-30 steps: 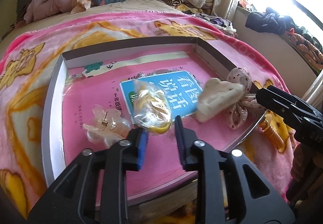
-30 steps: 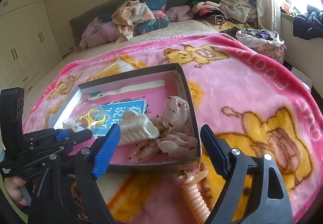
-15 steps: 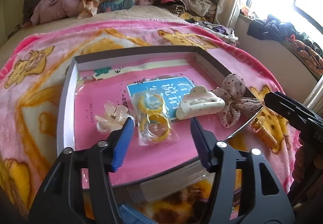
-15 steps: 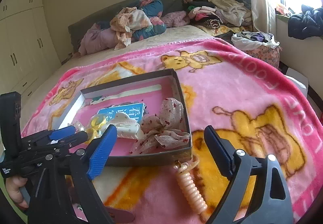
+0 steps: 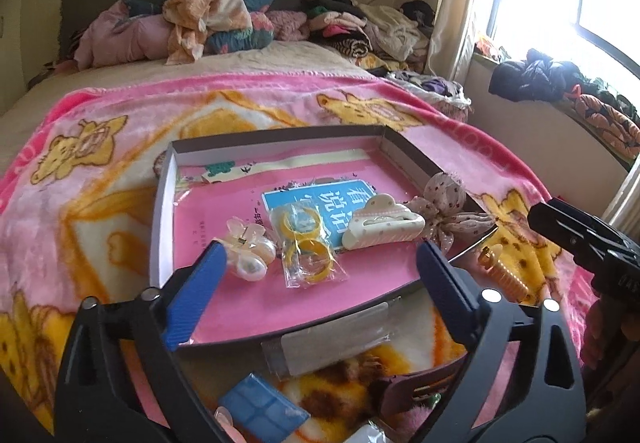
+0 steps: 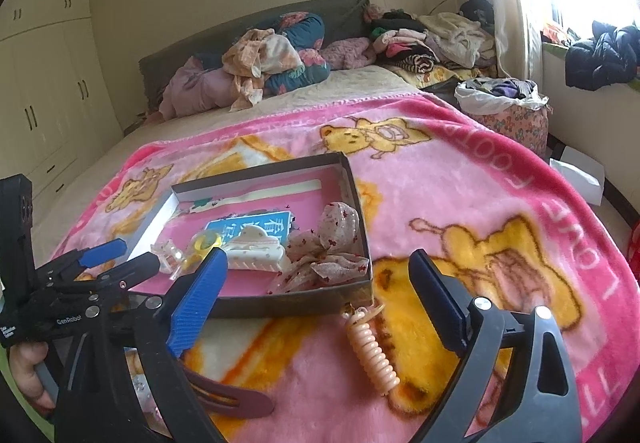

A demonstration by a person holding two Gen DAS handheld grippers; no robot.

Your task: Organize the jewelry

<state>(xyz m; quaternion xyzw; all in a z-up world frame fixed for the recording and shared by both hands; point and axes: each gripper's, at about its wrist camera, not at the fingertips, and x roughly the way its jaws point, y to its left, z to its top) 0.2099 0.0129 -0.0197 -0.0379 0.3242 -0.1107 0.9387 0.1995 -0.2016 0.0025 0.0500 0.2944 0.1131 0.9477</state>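
A shallow grey box point(image 5: 162, 219) point(image 6: 352, 187) with a pink book as its floor lies on the bed. In it lie a clear flower clip point(image 5: 247, 249), a bag of yellow rings point(image 5: 306, 249), a cream claw clip point(image 5: 384, 223) point(image 6: 258, 253) and a dotted fabric bow point(image 5: 446, 209) point(image 6: 328, 255). A peach spiral hair tie point(image 6: 372, 351) point(image 5: 504, 275) lies on the blanket outside the box. My left gripper point(image 5: 316, 295) is open and empty, near the box's front edge. My right gripper point(image 6: 316, 303) is open and empty, just above the spiral tie.
On the pink blanket point(image 6: 480, 179) near the front lie a maroon snap clip point(image 6: 232, 399) point(image 5: 416, 387), a blue block-shaped piece point(image 5: 262, 409) and a grey card point(image 5: 336, 343). Piled clothes point(image 5: 216, 19) lie at the bed's head. Wardrobes point(image 6: 44, 95) stand on the left.
My left gripper opened wide, let go of the bag of rings in the box and drew back. The cream claw clip came to rest in the box. My right gripper also drew back.
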